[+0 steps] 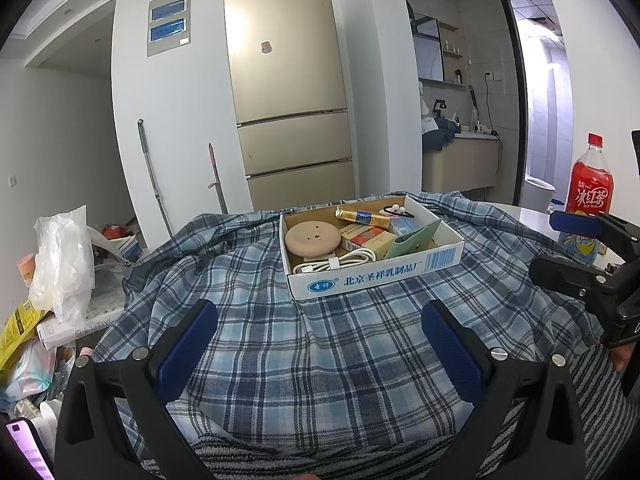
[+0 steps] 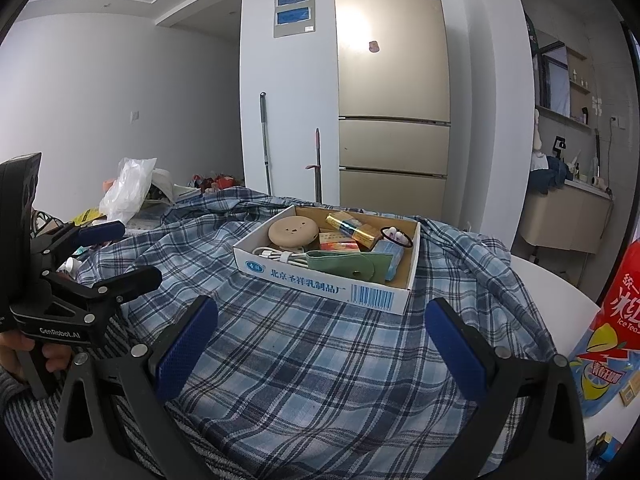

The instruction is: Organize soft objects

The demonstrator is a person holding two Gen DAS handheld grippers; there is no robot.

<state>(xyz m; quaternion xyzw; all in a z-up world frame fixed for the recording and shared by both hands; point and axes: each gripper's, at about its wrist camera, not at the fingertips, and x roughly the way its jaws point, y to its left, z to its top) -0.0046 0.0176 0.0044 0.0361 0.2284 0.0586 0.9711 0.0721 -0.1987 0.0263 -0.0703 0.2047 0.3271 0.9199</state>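
Note:
A blue plaid shirt (image 1: pixel 320 344) (image 2: pixel 320 344) lies spread over the table, rumpled at its far edges. On it stands a shallow cardboard box (image 1: pixel 372 280) (image 2: pixel 320 284) holding a round beige disc (image 1: pixel 312 238), a white cable (image 1: pixel 336 262), small cartons, a gold tube and a green pouch (image 2: pixel 348 266). My left gripper (image 1: pixel 320 344) hovers open over the near part of the shirt, nothing between its fingers. My right gripper (image 2: pixel 320 344) is open too, just right of the left one and also above the shirt. A grey striped cloth (image 1: pixel 600 408) shows under the shirt's near edge.
A red iced-tea bottle (image 1: pixel 590 192) (image 2: pixel 616 320) stands on the white table at the right. Clutter and a plastic bag (image 1: pixel 64 260) pile up at the left. Behind the table are a gold fridge (image 1: pixel 288 92), two mop handles and a bathroom doorway.

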